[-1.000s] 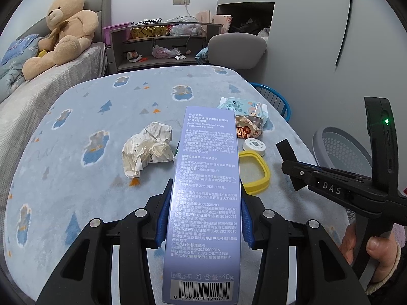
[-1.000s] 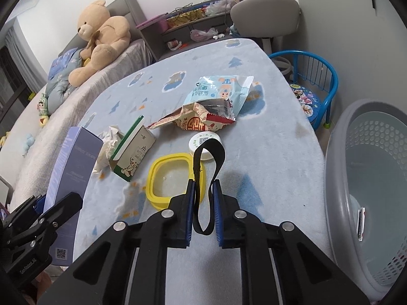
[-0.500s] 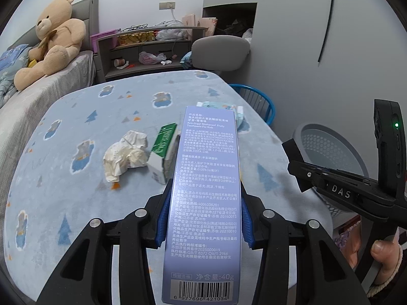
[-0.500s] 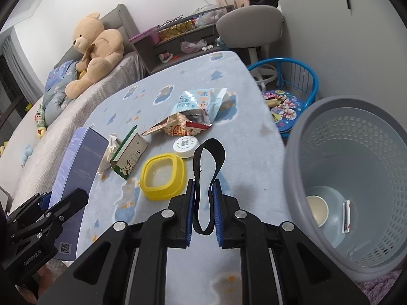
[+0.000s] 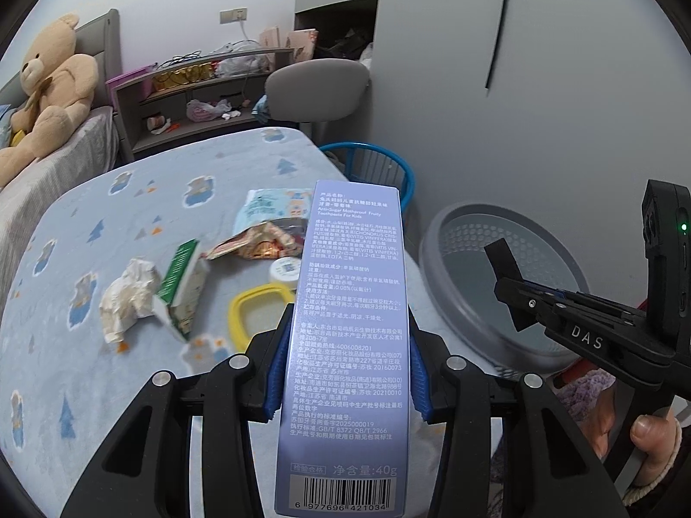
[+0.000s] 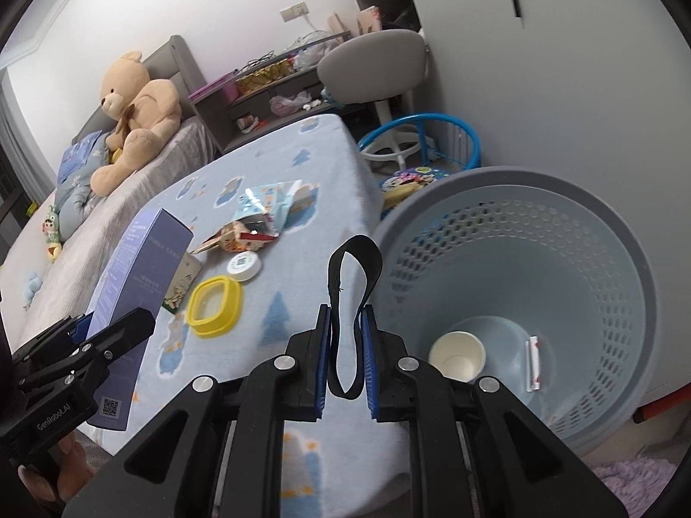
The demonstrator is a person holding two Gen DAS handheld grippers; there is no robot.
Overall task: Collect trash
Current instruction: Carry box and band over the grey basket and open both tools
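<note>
My left gripper (image 5: 345, 371) is shut on a tall lilac toothpaste box (image 5: 350, 345), held upright above the table's near edge; the box also shows in the right wrist view (image 6: 134, 276). My right gripper (image 6: 345, 358) is shut on a black strap loop (image 6: 352, 276), beside the rim of the grey perforated trash basket (image 6: 639, 302). The basket holds a paper cup (image 6: 458, 354) and a small wrapper (image 6: 533, 364). On the table lie crumpled paper (image 5: 127, 298), a green-white carton (image 5: 183, 289), snack wrappers (image 5: 263, 246), a yellow lid ring (image 5: 259, 315) and a white round cap (image 5: 285, 270).
The table (image 5: 129, 198) has a blue patterned cloth. A blue child's chair (image 6: 432, 142) and a grey swivel chair (image 6: 380, 60) stand past the basket. A bed with a teddy bear (image 6: 134, 116) is at the left, shelves at the back.
Both grippers have moved right toward the basket with their loads. The basket now fills the right wrist view, and the table trash has slid left in both views.
</note>
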